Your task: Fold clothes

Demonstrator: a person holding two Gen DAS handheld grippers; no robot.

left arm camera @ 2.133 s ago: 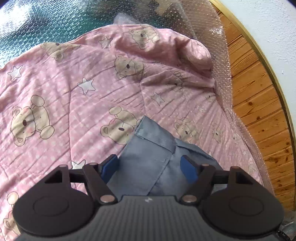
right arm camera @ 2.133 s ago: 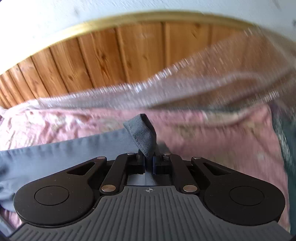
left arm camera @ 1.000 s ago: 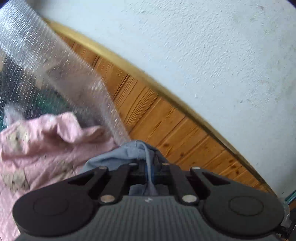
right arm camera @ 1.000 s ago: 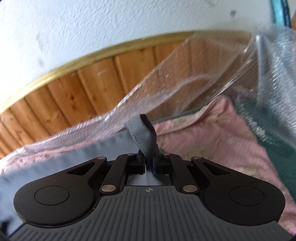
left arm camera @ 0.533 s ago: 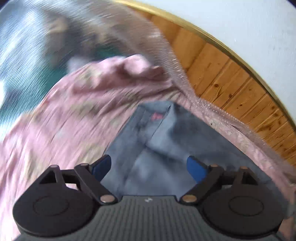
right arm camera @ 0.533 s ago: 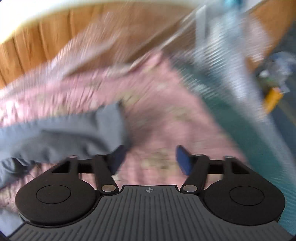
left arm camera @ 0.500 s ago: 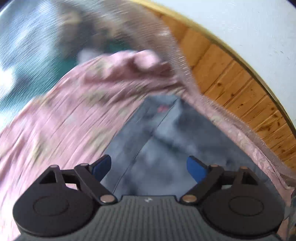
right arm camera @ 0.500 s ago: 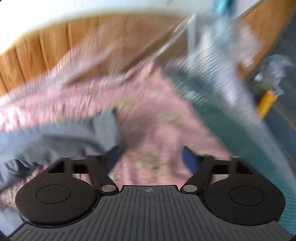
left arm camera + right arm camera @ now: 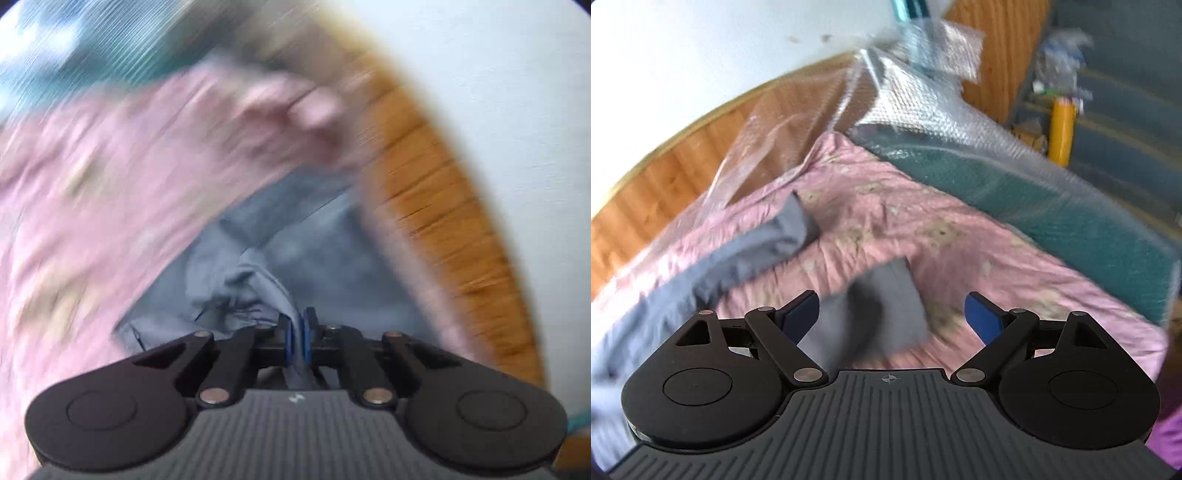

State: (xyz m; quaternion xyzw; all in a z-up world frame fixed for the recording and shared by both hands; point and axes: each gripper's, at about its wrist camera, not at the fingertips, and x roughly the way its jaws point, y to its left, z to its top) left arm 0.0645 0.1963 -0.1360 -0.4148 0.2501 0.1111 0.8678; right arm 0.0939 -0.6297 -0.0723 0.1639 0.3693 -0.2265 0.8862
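Note:
A grey-blue garment [image 9: 295, 254] lies on a pink teddy-bear quilt [image 9: 92, 192]. My left gripper [image 9: 297, 334] is shut on a bunched fold of the garment, blue pads pressed on the cloth. The view is blurred by motion. In the right wrist view the garment [image 9: 753, 251] stretches from the left toward the middle, and one end of it [image 9: 886, 306] lies between the open fingers. My right gripper [image 9: 892, 314] is open and empty just above that end.
Pink quilt [image 9: 960, 236] covers a green mattress [image 9: 1052, 206] wrapped in bubble wrap [image 9: 923, 99]. A wooden headboard [image 9: 443, 206] and white wall stand close behind. A yellow object [image 9: 1062, 129] stands on the floor at the far right.
My left gripper was open over the garment and has shut on a fold of it. My right gripper let go of the garment's end and opened wider over another part.

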